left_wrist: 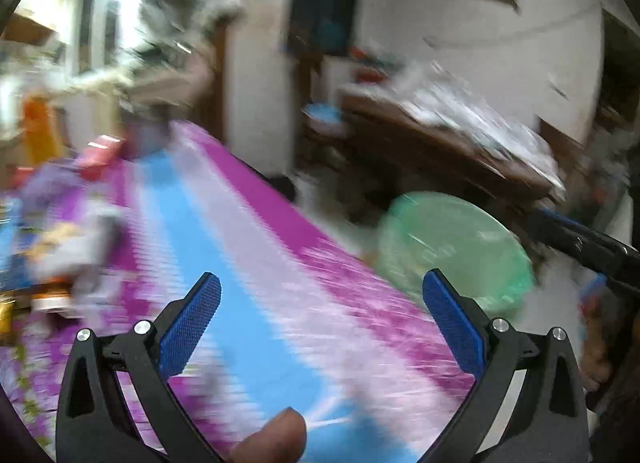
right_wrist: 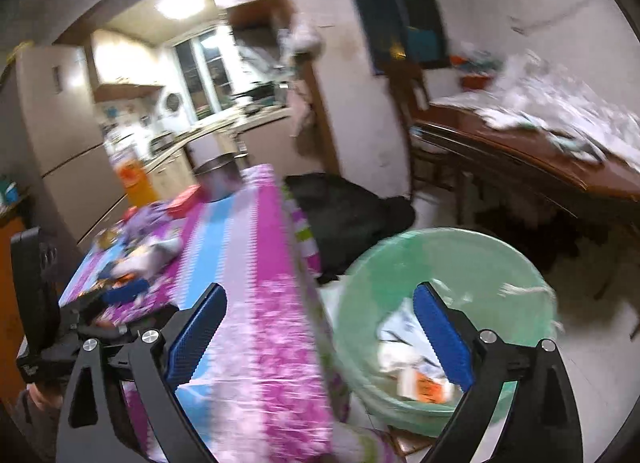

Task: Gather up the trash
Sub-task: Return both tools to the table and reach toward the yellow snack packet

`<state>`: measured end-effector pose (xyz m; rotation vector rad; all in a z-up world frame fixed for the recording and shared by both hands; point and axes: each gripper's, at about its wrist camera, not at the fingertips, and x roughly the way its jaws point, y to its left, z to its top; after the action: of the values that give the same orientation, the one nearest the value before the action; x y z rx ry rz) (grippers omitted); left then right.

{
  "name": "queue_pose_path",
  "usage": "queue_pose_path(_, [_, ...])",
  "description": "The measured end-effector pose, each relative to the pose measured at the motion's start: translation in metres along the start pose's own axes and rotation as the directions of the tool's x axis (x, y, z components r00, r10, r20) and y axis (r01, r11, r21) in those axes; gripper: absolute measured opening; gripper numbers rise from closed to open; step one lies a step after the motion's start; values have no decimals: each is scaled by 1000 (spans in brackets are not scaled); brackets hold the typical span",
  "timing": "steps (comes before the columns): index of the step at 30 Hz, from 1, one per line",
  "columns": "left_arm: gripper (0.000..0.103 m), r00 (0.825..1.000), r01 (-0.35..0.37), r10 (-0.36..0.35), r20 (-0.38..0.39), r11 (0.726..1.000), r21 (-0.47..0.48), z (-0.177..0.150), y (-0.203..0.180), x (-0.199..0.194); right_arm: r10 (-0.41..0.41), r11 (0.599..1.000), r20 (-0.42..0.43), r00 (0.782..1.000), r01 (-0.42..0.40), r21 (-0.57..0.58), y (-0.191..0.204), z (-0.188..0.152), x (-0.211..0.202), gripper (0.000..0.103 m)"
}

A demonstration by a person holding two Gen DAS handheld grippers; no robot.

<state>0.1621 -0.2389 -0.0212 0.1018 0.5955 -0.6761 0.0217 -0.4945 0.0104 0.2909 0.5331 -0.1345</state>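
Pink-and-blue patterned tablecloth lies beneath both empty grippers, left gripper and right gripper, fingers spread wide; one translucent green plastic basin behind the right finger holds crumpled trash wrappers.

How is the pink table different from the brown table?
The pink table wears a cloth striped pink, blue and white; the brown table shows bare dark wood. The pink table stands right beside the green bin; the brown table stands farther off by the wall. The pink table holds colourful packets and boxes at its far end; the brown table holds mostly white, crumpled stuff, too blurred to name. Both are cluttered.
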Motion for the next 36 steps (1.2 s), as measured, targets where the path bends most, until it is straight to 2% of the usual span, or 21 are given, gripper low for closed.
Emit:
queue_pose_path(2, [98, 996, -61, 65, 56, 996, -61, -1, 25, -21, 32, 999, 1, 999, -32, -44, 27, 0, 2, 94])
queue_pose_path(5, [98, 982, -171, 179, 62, 979, -112, -4, 59, -44, 73, 993, 0, 997, -73, -96, 62, -2, 6, 95])
queue_pose_path(7, [98, 962, -266, 272, 33, 956, -126, -7, 83, -54, 102, 986, -4, 995, -102, -132, 83, -3, 9, 95])
queue_pose_path(9, [98, 942, -333, 335, -20, 925, -181, -12, 114, -63, 126, 976, -15, 992, -127, -177, 107, -6, 15, 96])
queue_pose_path(10, [98, 928, -369, 371, -28, 909, -192, -14, 127, -66, 139, 971, -21, 990, -141, -193, 118, -7, 17, 96])
queue_pose_path(12, [97, 885, -462, 463, -52, 859, -218, -23, 155, -75, 170, 959, -40, 985, -174, -223, 143, -11, 24, 97])
queue_pose_path(13, [98, 870, -490, 488, -70, 840, -232, -29, 171, -80, 183, 950, -48, 982, -189, -248, 157, -13, 27, 97])
queue_pose_path(15, [98, 849, -527, 518, -108, 810, -256, -40, 202, -91, 206, 936, -62, 977, -215, -279, 173, -15, 31, 97])
queue_pose_path(16, [98, 844, -536, 523, -124, 801, -268, -44, 214, -94, 220, 927, -72, 973, -232, -293, 182, -15, 33, 97])
queue_pose_path(18, [97, 816, -577, 553, -169, 764, -289, -56, 250, -107, 253, 901, -93, 963, -270, -340, 212, -19, 41, 98])
queue_pose_path(21, [97, 824, -566, 517, -232, 770, -294, -59, 290, -110, 291, 876, -124, 949, -317, -365, 241, -25, 54, 98])
queue_pose_path(22, [97, 843, -535, 472, -257, 787, -308, -60, 305, -107, 298, 870, -134, 945, -326, -371, 246, -27, 58, 98])
queue_pose_path(23, [97, 848, -526, 455, -271, 782, -334, -61, 319, -108, 305, 862, -149, 940, -340, -377, 255, -30, 63, 98])
queue_pose_path(25, [97, 852, -521, 443, -279, 772, -365, -63, 333, -108, 320, 852, -173, 932, -362, -379, 267, -33, 75, 98])
queue_pose_path(29, [97, 871, -487, 404, -278, 785, -384, -55, 347, -98, 349, 842, -225, 910, -410, -351, 279, -41, 95, 98])
queue_pose_path(30, [97, 872, -484, 401, -280, 788, -381, -54, 350, -93, 355, 841, -235, 905, -418, -343, 281, -42, 98, 98])
queue_pose_path(32, [97, 861, -505, 422, -284, 773, -384, -52, 357, -87, 358, 842, -250, 900, -427, -331, 285, -43, 106, 98])
queue_pose_path(34, [97, 862, -505, 422, -279, 751, -426, -51, 367, -84, 367, 841, -264, 892, -439, -316, 288, -45, 112, 98])
queue_pose_path(36, [97, 869, -494, 404, -287, 748, -444, -51, 373, -77, 372, 840, -271, 888, -446, -308, 290, -46, 116, 98])
